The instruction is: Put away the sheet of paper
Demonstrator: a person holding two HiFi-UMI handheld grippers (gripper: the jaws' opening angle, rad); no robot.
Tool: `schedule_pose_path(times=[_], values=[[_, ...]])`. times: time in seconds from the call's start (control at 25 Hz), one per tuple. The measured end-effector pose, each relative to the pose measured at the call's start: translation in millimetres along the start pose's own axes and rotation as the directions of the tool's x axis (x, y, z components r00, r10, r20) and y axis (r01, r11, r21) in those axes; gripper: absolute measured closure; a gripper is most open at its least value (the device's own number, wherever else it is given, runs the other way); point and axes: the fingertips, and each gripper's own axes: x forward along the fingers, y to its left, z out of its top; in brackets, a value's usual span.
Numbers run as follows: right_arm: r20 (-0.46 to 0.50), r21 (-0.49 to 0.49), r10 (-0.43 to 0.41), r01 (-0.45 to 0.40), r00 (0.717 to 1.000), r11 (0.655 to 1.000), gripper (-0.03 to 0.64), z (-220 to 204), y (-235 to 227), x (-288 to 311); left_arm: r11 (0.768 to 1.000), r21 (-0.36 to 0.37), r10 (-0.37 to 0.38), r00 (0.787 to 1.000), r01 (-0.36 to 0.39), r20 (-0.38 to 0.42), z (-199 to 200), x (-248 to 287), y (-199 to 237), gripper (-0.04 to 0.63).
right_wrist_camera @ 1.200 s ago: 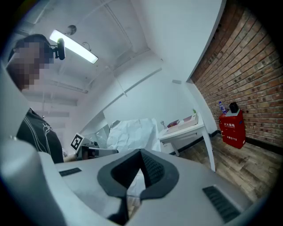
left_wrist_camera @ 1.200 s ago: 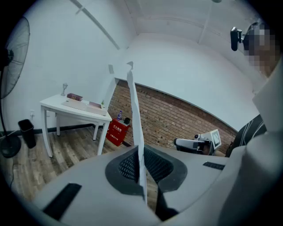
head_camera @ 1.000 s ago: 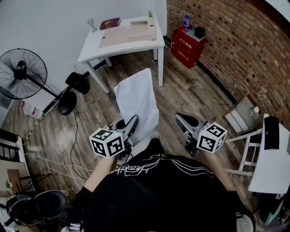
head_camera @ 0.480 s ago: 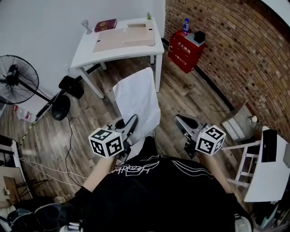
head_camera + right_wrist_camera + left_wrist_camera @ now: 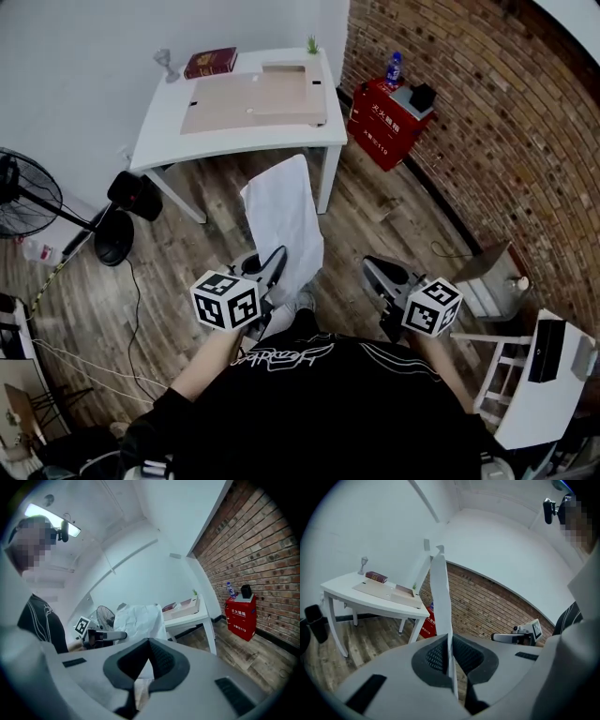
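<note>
fingers (image 5: 433, 656) of the left gripper (image 5: 275, 262) clamp the near edge of the sheet of paper (image 5: 281, 220), which rises ahead of them. right gripper (image 5: 377, 274) fingers are together, empty. the sheet looks light, floppy and easily creased, so a second hold on its far edge would likely steady it.

A spare workroom or small studio office: wood-plank floor (image 5: 394, 220); plain white wall (image 5: 75, 56) at 11 o'clock, bare brick wall (image 5: 497, 122) at 2 o'clock; a white surface (image 5: 169, 141) at 12 o'clock bearing a red book (image 5: 210, 63) and a cardboard tray (image 5: 258, 98); a standing fan (image 5: 23, 192) at 9 o'clock; a red box (image 5: 387, 117) at 1 o'clock.
</note>
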Motion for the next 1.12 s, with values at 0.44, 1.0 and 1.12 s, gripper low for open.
schedule_pose_path(times=[0.44, 1.0, 1.12], values=[[0.026, -0.021, 0.045, -0.045, 0.999, 0.999, 0.617, 91.6, -53.1, 100.1, 0.999, -0.003, -0.033, 0.999, 0.033, 0.002, 96.9, 67.6, 78.4, 0.563], [-0.014, 0.021, 0.140, -0.140, 0.990, 0.990, 0.615, 151.7, -146.8, 168.1, 0.990, -0.045, 0.133, 0.989, -0.131, 0.057, 169.6, 123.1, 153.7, 0.563], [-0.029, -0.002, 0.197, -0.197, 0.980, 0.980, 0.615, 182.7, -167.0, 195.7, 0.986, -0.056, 0.162, 0.984, -0.158, 0.076, 198.2, 140.7, 168.3, 0.563]])
